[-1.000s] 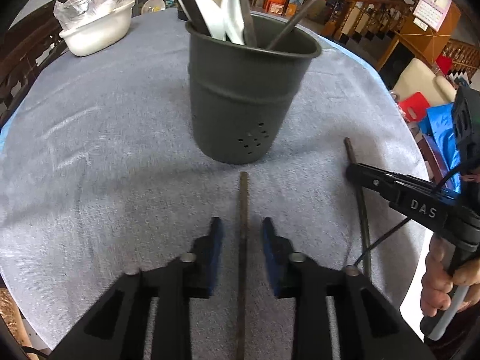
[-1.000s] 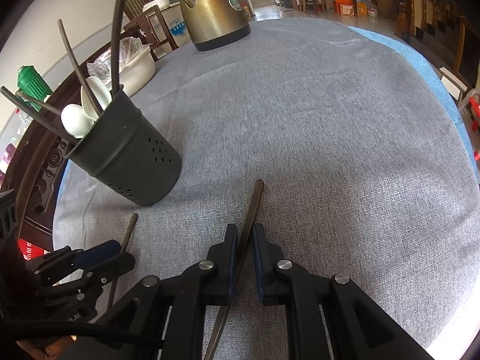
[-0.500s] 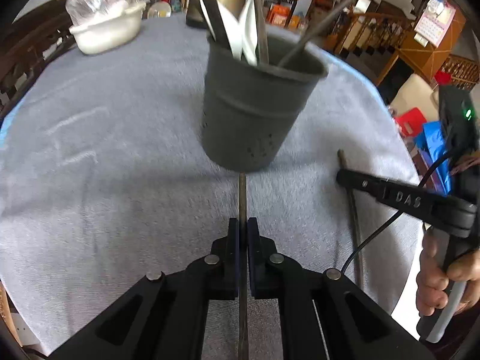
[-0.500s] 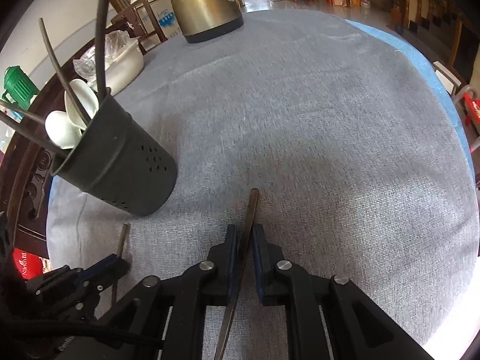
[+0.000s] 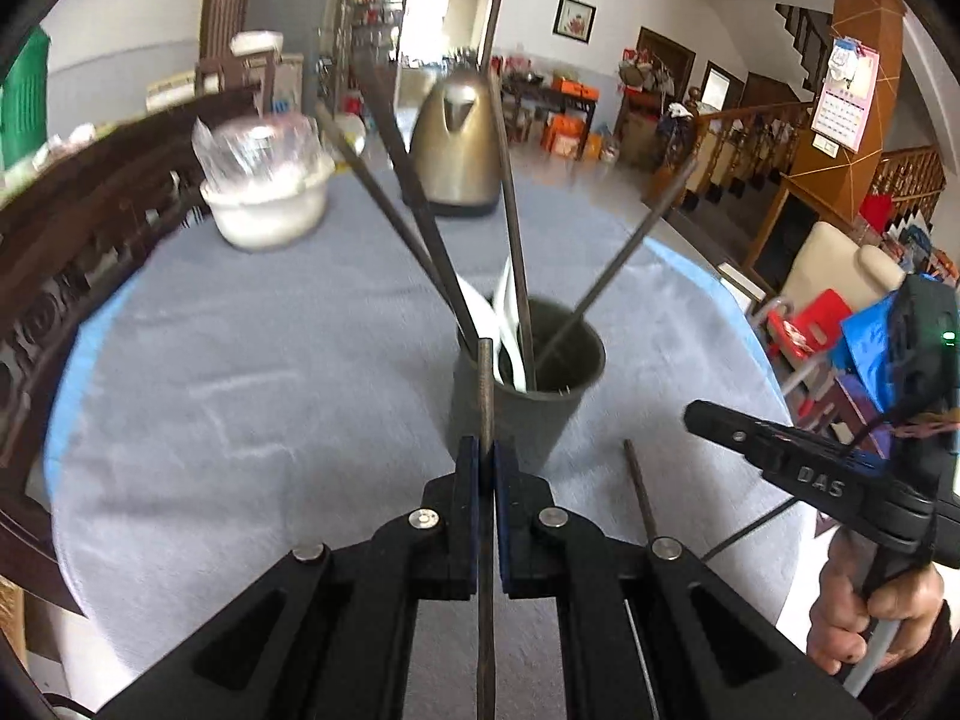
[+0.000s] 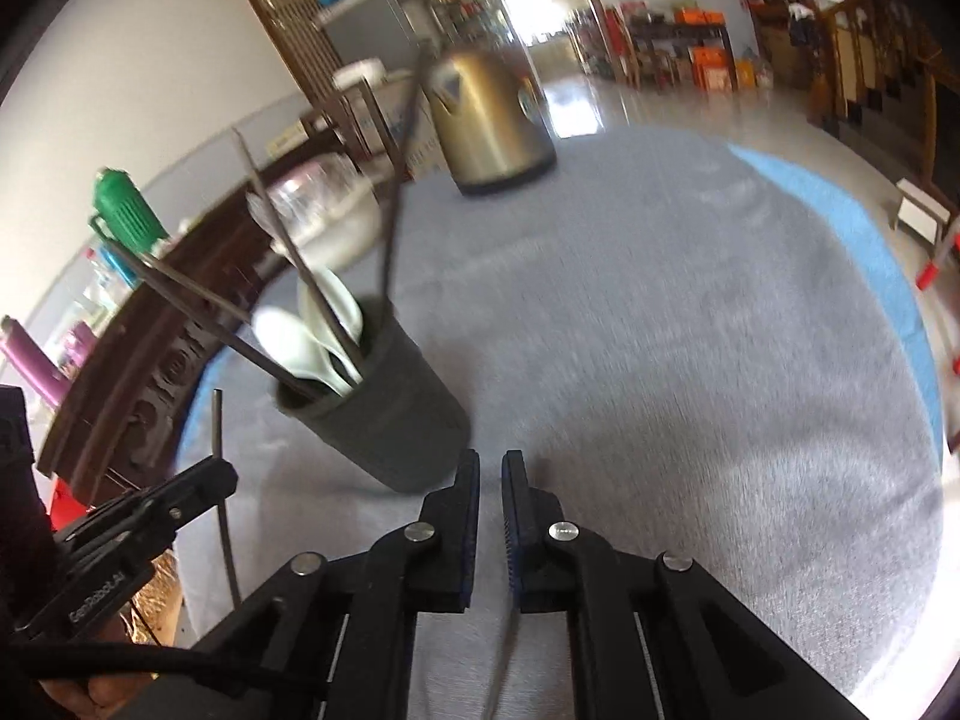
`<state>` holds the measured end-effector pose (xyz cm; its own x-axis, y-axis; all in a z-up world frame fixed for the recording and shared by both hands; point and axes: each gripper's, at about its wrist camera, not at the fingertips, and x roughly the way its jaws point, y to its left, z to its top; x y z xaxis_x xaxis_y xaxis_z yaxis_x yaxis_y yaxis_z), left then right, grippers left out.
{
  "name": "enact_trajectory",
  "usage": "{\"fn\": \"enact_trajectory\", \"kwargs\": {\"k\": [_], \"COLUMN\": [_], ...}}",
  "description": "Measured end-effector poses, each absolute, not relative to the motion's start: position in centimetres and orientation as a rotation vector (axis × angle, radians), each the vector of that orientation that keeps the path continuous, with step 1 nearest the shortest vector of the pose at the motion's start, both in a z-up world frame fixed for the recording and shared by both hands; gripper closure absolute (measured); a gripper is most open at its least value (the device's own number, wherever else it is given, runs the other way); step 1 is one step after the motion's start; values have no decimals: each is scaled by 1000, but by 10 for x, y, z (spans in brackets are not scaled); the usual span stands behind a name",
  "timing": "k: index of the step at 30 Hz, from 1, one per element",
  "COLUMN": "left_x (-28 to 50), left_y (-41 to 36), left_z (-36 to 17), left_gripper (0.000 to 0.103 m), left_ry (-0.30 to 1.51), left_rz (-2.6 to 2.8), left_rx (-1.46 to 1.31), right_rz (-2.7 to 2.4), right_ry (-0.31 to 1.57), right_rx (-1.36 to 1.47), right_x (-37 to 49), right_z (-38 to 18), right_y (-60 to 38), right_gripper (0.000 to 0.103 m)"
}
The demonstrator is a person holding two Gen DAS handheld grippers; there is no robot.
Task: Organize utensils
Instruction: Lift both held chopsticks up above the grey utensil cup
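Left wrist view: the left gripper (image 5: pixel 486 462) is clamped tight on a dark chopstick (image 5: pixel 485 396), its tip up before the grey utensil holder (image 5: pixel 528 396) on the table (image 5: pixel 270 360).

Right wrist view: the right gripper (image 6: pixel 491 480) is nearly closed, pinching a thin chopstick (image 6: pixel 504 654) low between its pads, holder (image 6: pixel 396 420) front-left.

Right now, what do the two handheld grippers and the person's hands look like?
Both grippers, left and right, are black plastic with blue finger pads, silver pivot pins and thin black cables. The right one's side reads DAS, with a green light behind; the left one's reads GenRobot.AI. The right hand shows a dark sleeve cuff.
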<state>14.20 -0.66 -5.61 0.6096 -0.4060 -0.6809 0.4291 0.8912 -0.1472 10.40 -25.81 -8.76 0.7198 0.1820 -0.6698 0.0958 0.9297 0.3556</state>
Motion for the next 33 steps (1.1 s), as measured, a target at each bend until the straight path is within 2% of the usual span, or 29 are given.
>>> {"fn": "enact_trajectory", "kwargs": {"k": [7, 14, 22, 24, 26, 33], "left_x": [138, 134, 131, 130, 130, 133], "left_y": [-17, -19, -16, -13, -10, -1], "left_z": [-41, -35, -33, -32, -31, -31], "left_gripper": [98, 98, 98, 98, 98, 98], "left_ry": [714, 693, 690, 692, 689, 688], "left_rz": [-437, -434, -432, -434, -435, -435], "left_rx": [63, 67, 59, 51, 42, 21], "right_rz": [80, 86, 27, 3, -9, -54], "right_ry": [664, 662, 926, 968, 1018, 1157], "right_rx": [378, 370, 458, 461, 457, 376], "right_x": [91, 83, 107, 111, 117, 144], "right_z": [-58, -50, -94, -103, -115, -145], "right_y": [-247, -246, -266, -269, -272, -262], "right_gripper": [95, 95, 89, 76, 72, 72]}}
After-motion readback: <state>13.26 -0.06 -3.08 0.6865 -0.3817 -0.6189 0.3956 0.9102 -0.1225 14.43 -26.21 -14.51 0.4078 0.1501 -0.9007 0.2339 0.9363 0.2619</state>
